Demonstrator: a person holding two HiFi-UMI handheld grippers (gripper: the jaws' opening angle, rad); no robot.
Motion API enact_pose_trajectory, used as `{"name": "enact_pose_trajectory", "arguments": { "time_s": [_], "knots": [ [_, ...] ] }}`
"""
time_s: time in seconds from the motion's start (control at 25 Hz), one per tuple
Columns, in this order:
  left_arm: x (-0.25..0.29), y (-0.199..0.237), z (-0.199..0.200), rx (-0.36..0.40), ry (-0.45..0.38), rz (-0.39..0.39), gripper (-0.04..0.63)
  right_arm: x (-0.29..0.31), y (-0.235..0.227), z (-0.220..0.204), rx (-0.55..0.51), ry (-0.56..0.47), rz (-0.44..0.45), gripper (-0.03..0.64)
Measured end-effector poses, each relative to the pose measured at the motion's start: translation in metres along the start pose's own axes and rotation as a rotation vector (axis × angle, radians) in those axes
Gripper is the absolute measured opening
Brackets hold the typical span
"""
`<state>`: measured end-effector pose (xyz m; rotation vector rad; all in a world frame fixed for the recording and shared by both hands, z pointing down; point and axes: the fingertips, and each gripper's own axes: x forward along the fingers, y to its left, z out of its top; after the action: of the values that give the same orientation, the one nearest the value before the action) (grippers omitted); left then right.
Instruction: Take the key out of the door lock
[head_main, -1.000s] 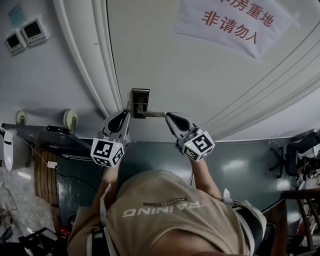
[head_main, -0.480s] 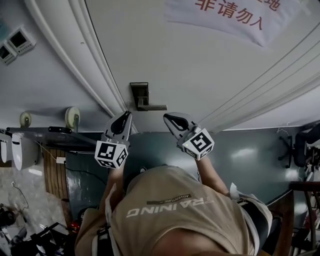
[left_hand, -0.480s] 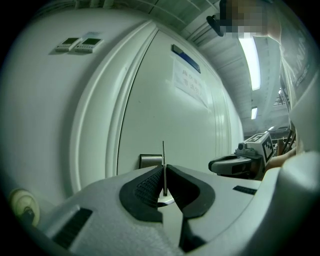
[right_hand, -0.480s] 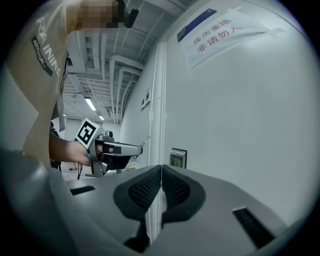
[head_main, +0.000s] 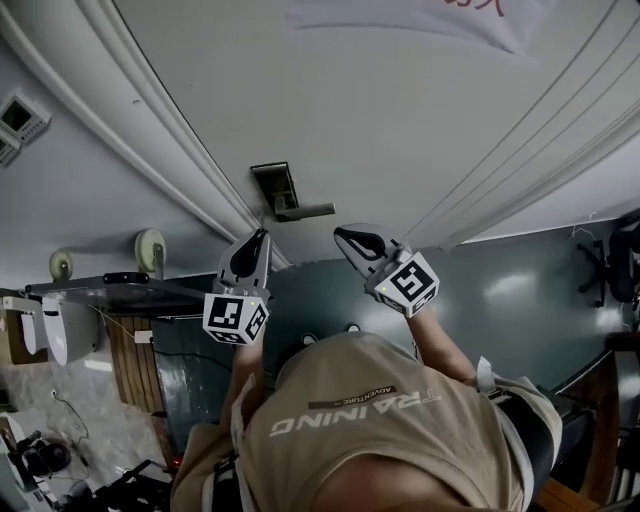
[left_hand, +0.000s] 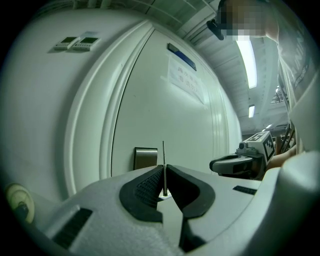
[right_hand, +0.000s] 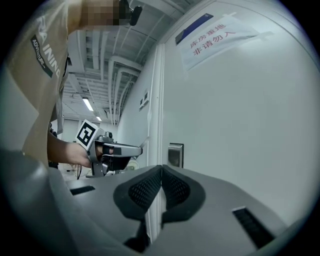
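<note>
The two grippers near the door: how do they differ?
The left gripper is clamped on a thin key; the right gripper is shut on nothing. The left gripper sits nearer the door frame, the right gripper farther along the door. Both point at the door, clear of the lock.

There are two grippers, the left gripper (head_main: 263, 234) and the right gripper (head_main: 339, 233), one thin key (left_hand: 163, 160), one door (head_main: 400, 120), one lock plate (head_main: 273, 183), one lever handle (head_main: 308, 211), one paper notice (right_hand: 220, 37) and what look like two wall panels (left_hand: 86, 42).
</note>
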<state>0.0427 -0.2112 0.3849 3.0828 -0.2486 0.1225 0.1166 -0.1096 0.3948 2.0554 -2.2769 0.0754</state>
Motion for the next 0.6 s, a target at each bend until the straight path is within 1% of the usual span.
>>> {"name": "enact_pose_trajectory", "arguments": {
  "time_s": [0.16,0.24,0.36,0.44,0.6],
  "knots": [
    [-0.004,-0.007,-0.012,-0.014,0.011,-0.003,0.023,-0.003,0.008,-0.024,0.052,0.007,0.008,0.014],
    [-0.011,-0.014,-0.013,-0.006,0.02,0.006,0.023,-0.008,0.013,-0.028,0.063,0.005,0.001,0.014],
    [-0.022,-0.019,-0.011,0.014,0.009,0.039,0.023,-0.014,0.015,-0.027,0.048,-0.021,-0.026,0.014],
    [-0.03,-0.022,-0.011,0.018,-0.003,0.063,0.023,-0.019,0.015,-0.022,0.018,-0.062,-0.052,0.014],
    [-0.046,-0.032,-0.018,0.027,0.005,0.103,0.023,-0.035,0.023,-0.016,-0.015,-0.095,-0.084,0.014]
  ]
}}
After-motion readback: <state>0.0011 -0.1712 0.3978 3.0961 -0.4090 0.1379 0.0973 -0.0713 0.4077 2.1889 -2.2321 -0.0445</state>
